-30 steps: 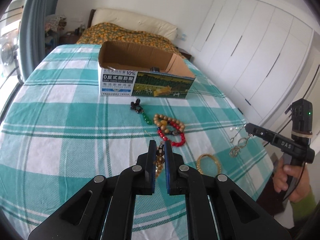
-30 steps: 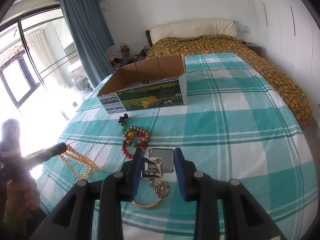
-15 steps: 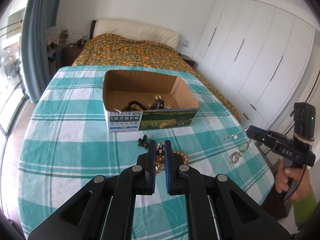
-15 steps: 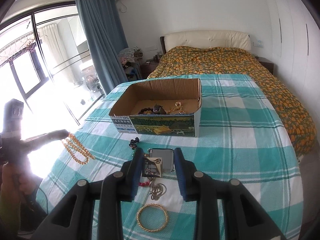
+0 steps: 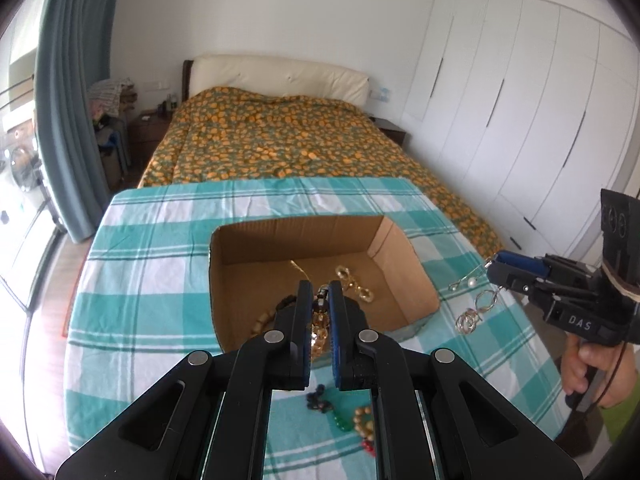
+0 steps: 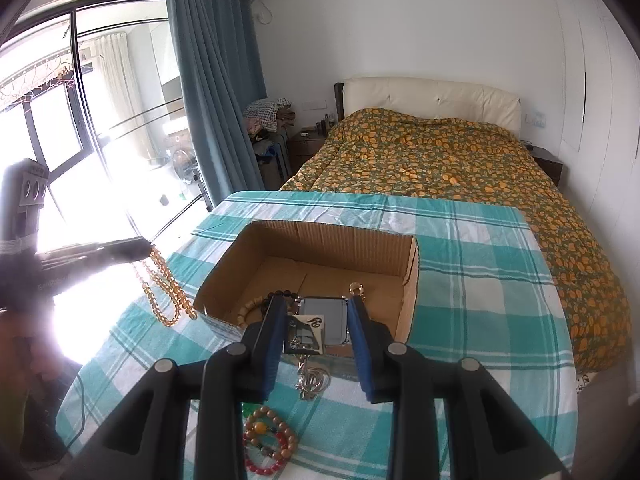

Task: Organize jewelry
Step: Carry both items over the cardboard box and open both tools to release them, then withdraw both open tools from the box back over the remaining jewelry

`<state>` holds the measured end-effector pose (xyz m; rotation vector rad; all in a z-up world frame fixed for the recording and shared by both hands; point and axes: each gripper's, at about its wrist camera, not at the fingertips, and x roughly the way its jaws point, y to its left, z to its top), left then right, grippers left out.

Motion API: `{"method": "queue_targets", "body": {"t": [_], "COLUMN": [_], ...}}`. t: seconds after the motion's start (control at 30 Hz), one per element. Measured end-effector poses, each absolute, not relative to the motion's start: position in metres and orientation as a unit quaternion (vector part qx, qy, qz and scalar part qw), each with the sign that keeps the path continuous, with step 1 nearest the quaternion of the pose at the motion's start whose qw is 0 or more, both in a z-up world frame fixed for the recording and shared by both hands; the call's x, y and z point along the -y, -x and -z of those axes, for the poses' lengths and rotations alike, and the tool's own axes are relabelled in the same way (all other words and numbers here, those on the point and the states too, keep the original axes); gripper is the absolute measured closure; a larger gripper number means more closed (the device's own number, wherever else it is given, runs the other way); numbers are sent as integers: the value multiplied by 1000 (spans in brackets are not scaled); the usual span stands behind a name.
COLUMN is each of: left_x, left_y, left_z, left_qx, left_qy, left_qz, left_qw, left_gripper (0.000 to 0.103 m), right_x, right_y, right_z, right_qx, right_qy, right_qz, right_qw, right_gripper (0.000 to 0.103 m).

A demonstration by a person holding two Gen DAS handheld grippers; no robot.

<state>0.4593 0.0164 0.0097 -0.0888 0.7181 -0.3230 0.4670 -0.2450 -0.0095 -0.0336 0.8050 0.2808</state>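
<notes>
My left gripper (image 5: 320,316) is shut on an amber bead necklace (image 5: 319,334), held above the near edge of an open cardboard box (image 5: 404,264); the strand hangs beside the box in the right wrist view (image 6: 164,292). My right gripper (image 6: 318,334) is shut on a small earring card (image 6: 305,330) with silver rings dangling (image 6: 311,380), held near the box's right side (image 5: 474,304). The box (image 6: 412,280) holds a gold chain (image 5: 354,284) and bead bracelets (image 6: 256,308).
The box stands on a table with a teal checked cloth (image 5: 152,264). Bead bracelets in wood, red and green lie on the cloth near me (image 6: 270,446). A bed with an orange-patterned cover (image 5: 272,140) is behind, white wardrobes (image 5: 520,120) at the right, a window and blue curtain (image 6: 212,92) at the left.
Both grippers have risen and moved forward toward the box with their jewelry; the box is now seen from above and the loose bracelets have dropped to the bottom of the views.
</notes>
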Motion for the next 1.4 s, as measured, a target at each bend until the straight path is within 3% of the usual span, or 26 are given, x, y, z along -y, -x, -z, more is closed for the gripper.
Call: {"method": "queue_targets", "body": {"t": [0.47,0.53,0.57,0.6,0.73,0.9,1.13,1.4], "left_x": [12,16,16,15,7,-7,-16,-7], "left_y": [-572,-571,-567,-561,-524,-441,-342,-314], "left_z": [54,56,54,52,43,50,116,149], "left_qx": [-406,-400,-394,-384,-362,-361,-424,-420], "left_qy": [-3,-9,-11,-12,-20,-34,-35,13], "left_qz": [128,127,123,114,104,103,81,45], "left_qw": [905,908,911,916,926,926,901,906], "left_gripper": [94,71,45,30,28,10,9,9], "right_x": [246,247,249,251,256,271,307,327], "right_y": [-590,-590,-586,-579,-544,-465,-348,-277], "right_z": [92,91,88,85,72,69,108,156], "right_qx": [-453,-445,-438,-429,-401,-380,-401,-432], "right_qy": [89,86,79,70,58,67,37,10], "right_qz": [-103,-97,-95,-96,-100,-93,-40,7], "right_qw": [881,886,891,896,909,918,914,902], "right_gripper": [70,62,55,54,53,44,44,44]}}
